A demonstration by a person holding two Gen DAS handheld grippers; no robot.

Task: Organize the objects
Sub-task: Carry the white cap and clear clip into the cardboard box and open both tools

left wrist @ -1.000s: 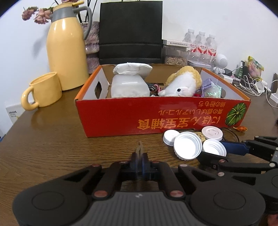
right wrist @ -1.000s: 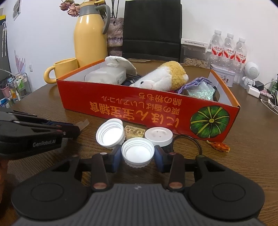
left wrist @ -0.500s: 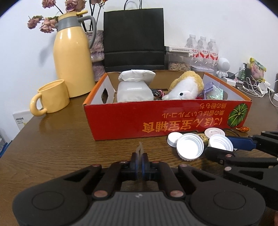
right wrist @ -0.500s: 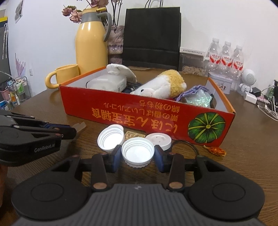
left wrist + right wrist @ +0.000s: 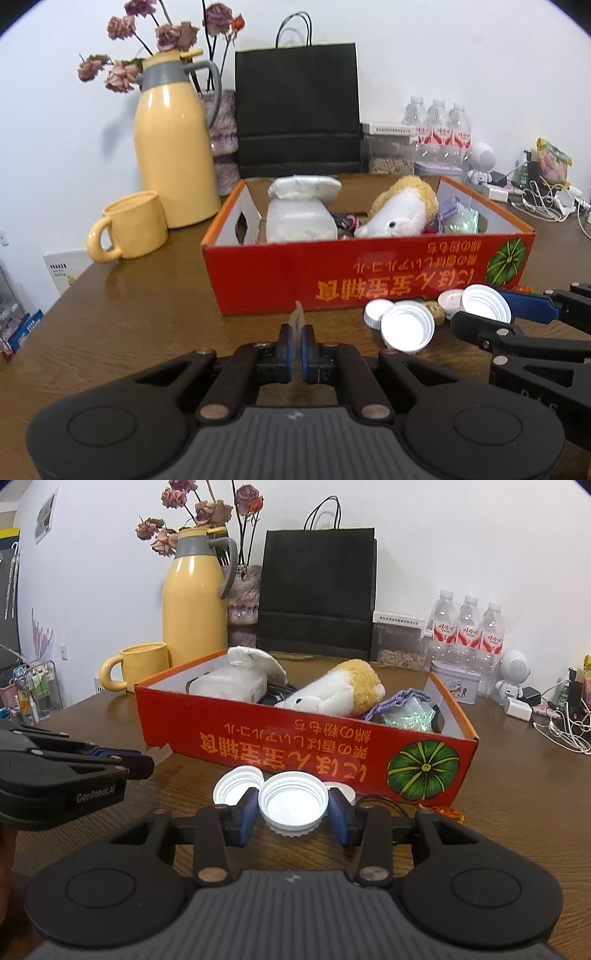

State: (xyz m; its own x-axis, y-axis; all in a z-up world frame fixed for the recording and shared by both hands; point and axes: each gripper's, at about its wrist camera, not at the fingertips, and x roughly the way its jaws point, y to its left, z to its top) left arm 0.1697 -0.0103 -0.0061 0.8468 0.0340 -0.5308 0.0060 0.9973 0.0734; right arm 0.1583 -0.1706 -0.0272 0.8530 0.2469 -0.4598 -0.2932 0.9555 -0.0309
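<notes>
The right gripper (image 5: 293,814), jaws clamped on a white cap (image 5: 293,803), has lifted it slightly off the tabletop (image 5: 517,830), likely bound for the red box (image 5: 295,746) just behind. The left gripper (image 5: 296,345) stays clenched on a thin clear scrap (image 5: 297,317), perhaps plastic. Brown wood, white wall.

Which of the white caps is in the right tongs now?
The wide ribbed cap, open side up, clamped between the right tongs. The other caps lie loose on the table in front of the red box.
</notes>
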